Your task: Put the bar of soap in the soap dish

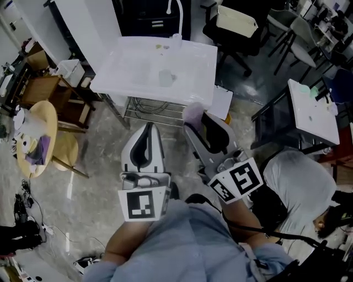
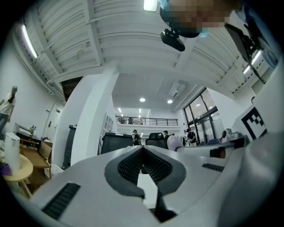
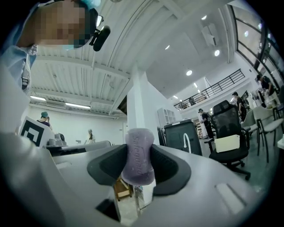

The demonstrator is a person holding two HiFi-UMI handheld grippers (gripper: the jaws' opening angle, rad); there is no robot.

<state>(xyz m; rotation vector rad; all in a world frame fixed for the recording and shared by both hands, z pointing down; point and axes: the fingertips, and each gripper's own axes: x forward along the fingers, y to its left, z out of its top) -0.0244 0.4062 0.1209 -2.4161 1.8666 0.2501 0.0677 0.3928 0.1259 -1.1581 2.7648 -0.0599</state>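
Note:
A purple bar of soap [image 3: 139, 156] stands upright between the dark pads of my right gripper [image 3: 138, 166], which is shut on it. In the head view the soap [image 1: 192, 112] sticks out of the right gripper [image 1: 196, 122] just short of the white sink unit's [image 1: 193, 82] front edge. A small pale dish-like shape [image 1: 166, 77] sits on the sink top; I cannot make out its form. My left gripper [image 1: 147, 128] is held beside the right one, lower left of the sink. Its jaws [image 2: 143, 150] meet at the tips with nothing between them.
A white faucet [image 1: 176, 16] rises at the sink's back edge. Wire shelving [image 1: 154, 110] sits under the sink. A round wooden table [image 1: 38, 137] with clutter and a chair stand to the left. A black office chair [image 1: 234, 30] and a white desk [image 1: 311, 110] stand to the right.

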